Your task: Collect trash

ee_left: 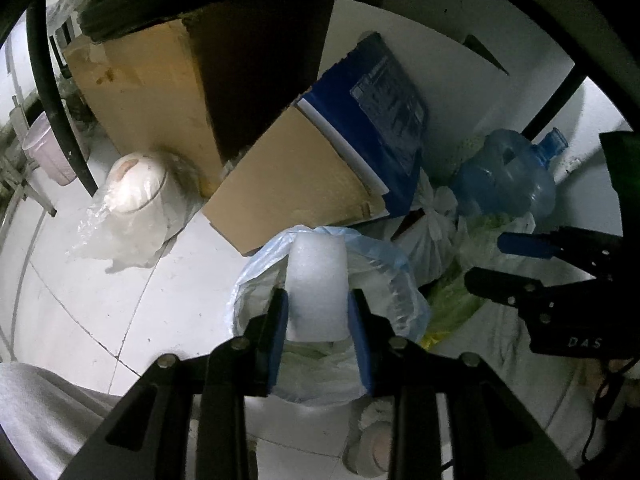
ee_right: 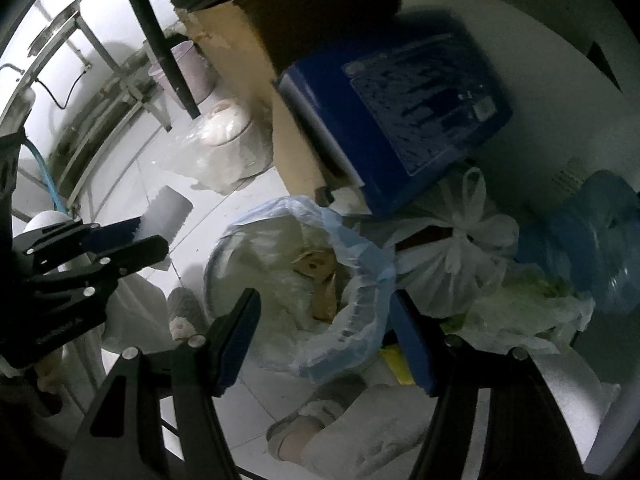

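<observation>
Two grippers hung over the white tiled floor [ee_left: 80,300]. The left gripper [ee_left: 318,320] had its blue-padded fingers [ee_left: 278,332] pinching a white foam block [ee_left: 316,280], held just above the round bin lined with a pale blue plastic bag [ee_right: 360,280]. To the right, the right gripper [ee_right: 332,340] had its fingers spread and empty above that bin, with a knotted white plastic bag [ee_right: 460,252] and a blue water jug [ee_left: 508,176] beyond.
</observation>
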{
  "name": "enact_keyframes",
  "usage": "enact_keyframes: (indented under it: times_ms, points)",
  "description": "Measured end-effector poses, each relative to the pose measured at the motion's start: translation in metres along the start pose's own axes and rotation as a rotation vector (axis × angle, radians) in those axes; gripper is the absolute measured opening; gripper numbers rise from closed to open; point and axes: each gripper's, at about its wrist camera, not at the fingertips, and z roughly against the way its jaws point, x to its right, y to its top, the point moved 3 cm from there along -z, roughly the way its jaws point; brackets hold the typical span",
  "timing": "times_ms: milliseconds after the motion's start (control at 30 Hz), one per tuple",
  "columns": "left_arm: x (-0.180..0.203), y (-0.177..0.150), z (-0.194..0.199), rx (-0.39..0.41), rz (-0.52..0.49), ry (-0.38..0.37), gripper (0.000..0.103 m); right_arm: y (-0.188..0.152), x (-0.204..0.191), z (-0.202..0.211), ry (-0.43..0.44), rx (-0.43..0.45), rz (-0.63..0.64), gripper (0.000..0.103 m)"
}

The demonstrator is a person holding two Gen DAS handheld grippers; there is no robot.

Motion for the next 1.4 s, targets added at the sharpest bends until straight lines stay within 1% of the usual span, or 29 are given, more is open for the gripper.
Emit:
enact_keyframes:
  times_ms: [33,67,133,300,467,1033,1400]
  points:
    - [0.000,0.000,0.000,-0.002,0.004,0.001,0.042,0.000,0.002,0.001,0.000,0.002,-0.003,0.065]
    - [0.000,0.000,0.001,0.001,0.010,0.004,0.047,0.000,0.003,0.002,0.000,0.004,-0.005,0.065]
    - [0.000,0.000,0.003,0.005,0.013,0.003,0.048,-0.001,0.004,0.004,0.002,0.009,-0.008,0.065]
    - [0.004,-0.003,0.011,0.018,0.014,0.008,0.048,-0.002,0.003,0.010,0.002,0.023,-0.005,0.065]
    - [0.004,-0.003,0.027,0.051,0.013,0.006,0.048,-0.005,-0.001,0.019,-0.005,0.039,0.005,0.065]
    - [0.005,-0.013,0.082,0.165,0.017,-0.004,0.048,-0.014,-0.028,0.070,-0.041,0.120,0.059,0.065]
    - [0.008,-0.019,0.121,0.235,0.011,0.007,0.048,-0.017,-0.047,0.105,-0.051,0.182,0.099,0.065]
